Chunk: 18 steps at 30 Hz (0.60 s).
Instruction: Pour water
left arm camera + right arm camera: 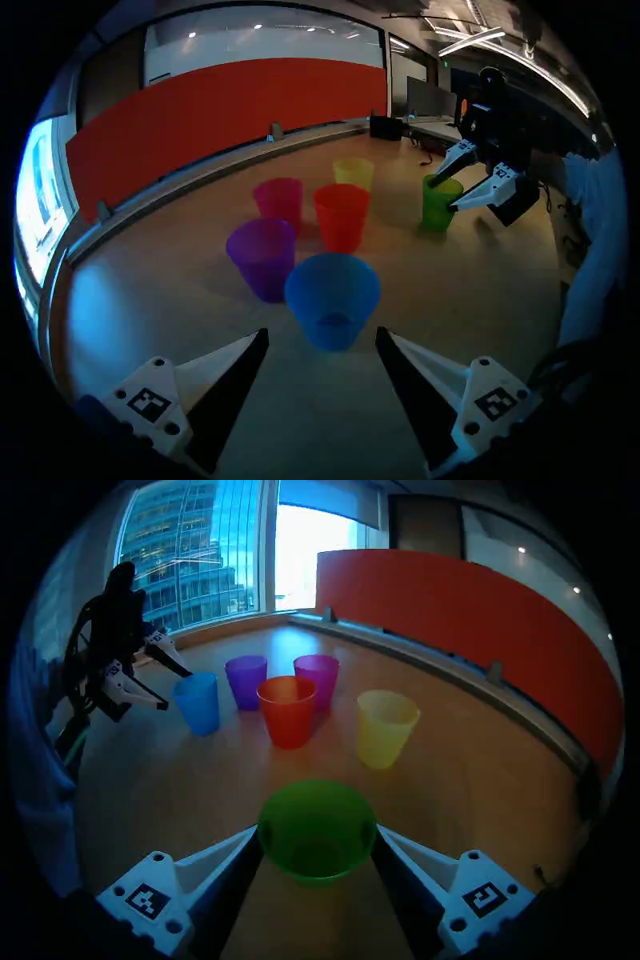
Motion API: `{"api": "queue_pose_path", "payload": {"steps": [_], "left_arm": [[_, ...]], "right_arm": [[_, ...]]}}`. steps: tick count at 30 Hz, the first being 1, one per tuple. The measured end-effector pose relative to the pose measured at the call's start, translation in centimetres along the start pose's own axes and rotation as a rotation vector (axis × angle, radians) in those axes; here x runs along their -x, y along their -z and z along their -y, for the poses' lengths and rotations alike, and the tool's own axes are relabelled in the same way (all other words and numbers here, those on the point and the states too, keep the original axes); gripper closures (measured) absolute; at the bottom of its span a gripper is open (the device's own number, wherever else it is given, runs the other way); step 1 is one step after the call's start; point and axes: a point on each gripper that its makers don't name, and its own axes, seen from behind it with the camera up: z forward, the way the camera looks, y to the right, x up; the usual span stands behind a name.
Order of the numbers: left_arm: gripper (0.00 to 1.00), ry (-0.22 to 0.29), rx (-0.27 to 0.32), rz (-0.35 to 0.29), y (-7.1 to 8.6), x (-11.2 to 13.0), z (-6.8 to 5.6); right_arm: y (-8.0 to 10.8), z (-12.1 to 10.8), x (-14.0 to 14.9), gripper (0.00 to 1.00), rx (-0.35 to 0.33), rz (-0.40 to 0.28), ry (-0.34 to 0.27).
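Centrally, in the left gripper view, the blue cup (332, 296) stands upright on the wooden table (480, 304) between the fingers of the left gripper (320, 334). These fingers are spread apart, and a sliver of table shows at each tip, so neither touches the cup. The finger bases are cut off at the lower edge.

Behind the blue cup, toward mid-frame, stand the purple cup (262, 258), the magenta cup (278, 200), the orange cup (342, 216) and the yellow cup (354, 171). The orange cup hides the yellow cup's lower part.

At upper right, the right gripper (446, 193) sits around the green cup (438, 212), with one finger at the rim and the other against the wall. Its body is dark and hard to make out. A pale sleeve (592, 240) runs off the right edge, and a red wall panel (224, 104) crosses the upper left.

In the right gripper view, the green cup sits at lower centre with both fingers closed against its sides. Whether it rests on the table or is raised cannot be told.

At left of that frame the left gripper appears small and dark, its open tips just beside the blue cup. Windows (200, 552) occupy the upper left.

The cup interiors are dim, so whether any of them holds water cannot be told.
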Motion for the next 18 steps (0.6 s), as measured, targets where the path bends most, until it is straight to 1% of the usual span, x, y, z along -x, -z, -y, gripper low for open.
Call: {"api": "queue_pose_path", "payload": {"steps": [5,11,15,18], "left_arm": [[0.0,0.001,0.004,0.001,-0.1,-0.1,-0.2],[0.0,0.003,0.004,0.0,0.2,-0.1,-0.3],[0.0,0.004,-0.008,-0.006,0.6,-0.2,-0.1],[0.0,0.01,-0.021,-0.014,1.1,-0.2,0.1]], "right_arm": [[0.2,-0.1,0.3,0.08,0.004,0.004,-0.003],[0.6,-0.1,0.6,0.0,0.016,0.011,-0.001],[1.0,-0.3,0.9,0.0,0.032,0.011,0.006],[1.6,-0.4,1.0,0.0,0.043,0.003,-0.004]]}}
